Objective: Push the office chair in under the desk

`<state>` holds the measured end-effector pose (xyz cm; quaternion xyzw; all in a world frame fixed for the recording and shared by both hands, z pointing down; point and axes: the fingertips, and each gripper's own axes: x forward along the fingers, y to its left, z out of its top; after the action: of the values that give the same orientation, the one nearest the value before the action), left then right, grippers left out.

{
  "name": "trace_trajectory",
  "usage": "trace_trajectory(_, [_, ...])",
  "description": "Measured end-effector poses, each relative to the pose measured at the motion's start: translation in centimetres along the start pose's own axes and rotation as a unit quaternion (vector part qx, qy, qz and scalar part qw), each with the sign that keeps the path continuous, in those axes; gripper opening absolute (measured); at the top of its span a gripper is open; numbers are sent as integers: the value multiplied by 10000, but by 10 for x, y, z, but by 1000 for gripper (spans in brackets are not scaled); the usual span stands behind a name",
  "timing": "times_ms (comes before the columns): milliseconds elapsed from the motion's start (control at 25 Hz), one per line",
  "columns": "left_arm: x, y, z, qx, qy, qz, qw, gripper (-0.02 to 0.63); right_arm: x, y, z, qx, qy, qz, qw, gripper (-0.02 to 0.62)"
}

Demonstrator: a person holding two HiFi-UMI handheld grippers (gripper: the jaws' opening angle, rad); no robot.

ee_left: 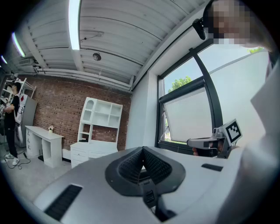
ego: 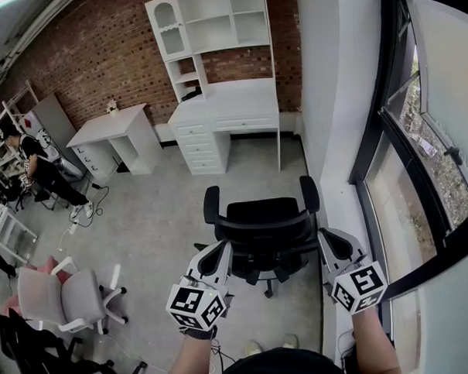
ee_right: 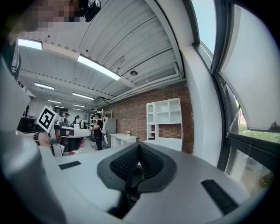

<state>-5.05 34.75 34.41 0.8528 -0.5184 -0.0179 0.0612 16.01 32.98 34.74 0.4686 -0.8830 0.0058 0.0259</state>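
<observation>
Since both pairs of jaws are drawn fully together, neither tool has hold of anything. In the left gripper view the left gripper [ee_left: 142, 162] shows its black ribbed pads [ee_left: 130, 167] meeting in a narrow V set into a smooth grey shell. In the right gripper view the right gripper [ee_right: 139, 158] looks the same, with nothing between its textured pads [ee_right: 153, 164].

From the head view, both grippers are held level, one on either side of the black office chair [ego: 263, 227]. The left gripper's tip is just beside the backrest's left edge and the right gripper's is beside the right armrest. Whether either one touches the chair cannot be told. The chair has a curved mesh-like back, two padded armrests and a wheeled star base. It stands out on the grey floor [ego: 162, 216] with its back toward the person, well short of the white desk [ego: 227, 117]. That desk has drawers and an arched shelf unit on top, and it sits against the red brick wall [ego: 112, 48].

Only the head view shows the chair. The gripper views look over it to the shelves, the dark-framed window [ee_left: 188, 109] and the corrugated ceiling [ee_right: 131, 48] with its strip lights, and each one catches the other gripper's marker cube. Off to the left are a second white desk [ego: 112, 133], a seated person [ego: 35, 164] and a pink-grey chair [ego: 68, 294].
</observation>
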Motion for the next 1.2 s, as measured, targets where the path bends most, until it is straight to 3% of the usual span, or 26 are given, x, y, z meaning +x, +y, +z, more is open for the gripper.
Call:
trace_trajectory(400, [1,-9,-3,-62,-36,-12,10000,6,-9,-4,3,10,-55,47,10000,3])
trace_trajectory(600, [-6,-16,-9,226,-123,-631,9977,8,-13,-5,-11,-104,79,524,9985,5])
trace_trajectory(920, [-24,-5,-73,1208,616,-961,9861,58,-22,-22,-55,-924,406,1022,9896,6])
trace_trajectory(1120, [-26,-9,-107,1598,1177,-955,9754,81,-22,-24,-95,-1640,957,1428,9714,9])
trace_trajectory(1200, [-25,-4,-119,1660,1350,-870,9730,84,-20,-27,-113,-1825,1130,1561,9641,55])
